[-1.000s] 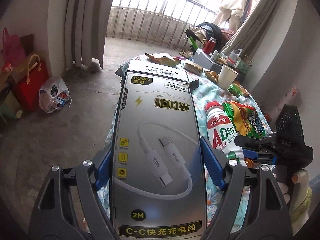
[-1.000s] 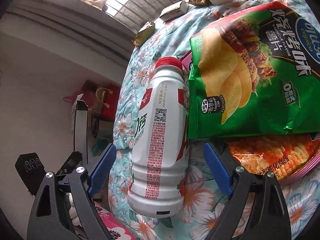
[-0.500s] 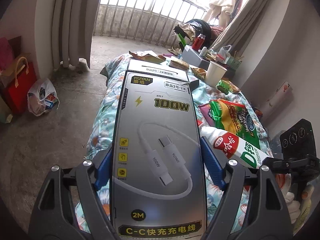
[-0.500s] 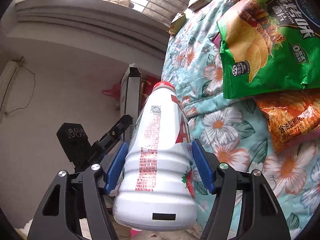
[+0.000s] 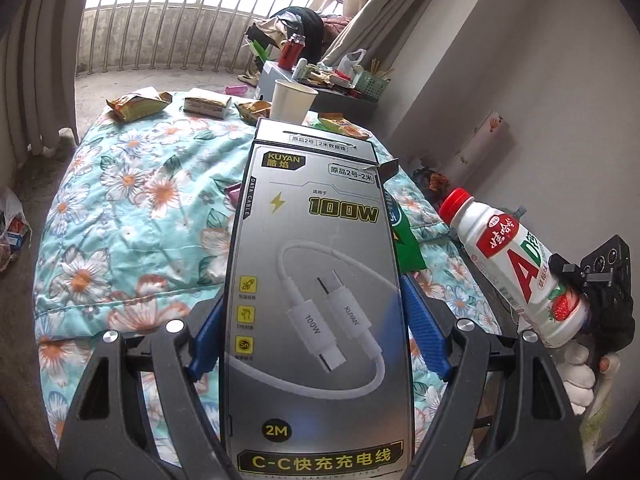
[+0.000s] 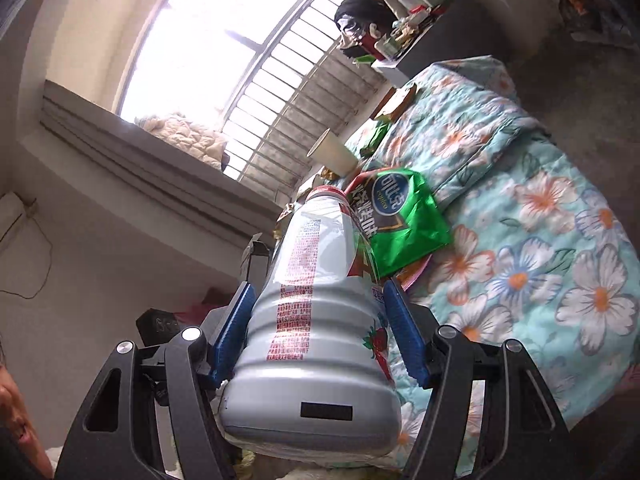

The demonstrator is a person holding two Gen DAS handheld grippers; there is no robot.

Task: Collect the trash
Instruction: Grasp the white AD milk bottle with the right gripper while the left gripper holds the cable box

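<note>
My left gripper [image 5: 316, 332] is shut on a grey charging-cable box [image 5: 316, 280], held above the floral bedspread [image 5: 132, 216]. My right gripper [image 6: 320, 332] is shut on a white milk-drink bottle [image 6: 316, 312] with a red cap, lifted off the bed. In the left wrist view the bottle [image 5: 516, 264] and the right gripper [image 5: 576, 300] show at the right, beside the bed. A green chip bag [image 6: 400, 216] lies on the bed behind the bottle; its corner [image 5: 406, 244] shows beside the box.
A paper cup [image 5: 290, 100], snack wrappers [image 5: 138, 104] and a small packet [image 5: 206, 106] lie at the bed's far end. A cluttered side table [image 5: 332, 80] stands beyond it. A plastic bag [image 5: 10, 220] lies on the floor at the left. The wall is close on the right.
My right gripper closed on the bottle and lifted it off the bed, away from the chip bag. My left gripper, still holding the box, swung right over the bed.
</note>
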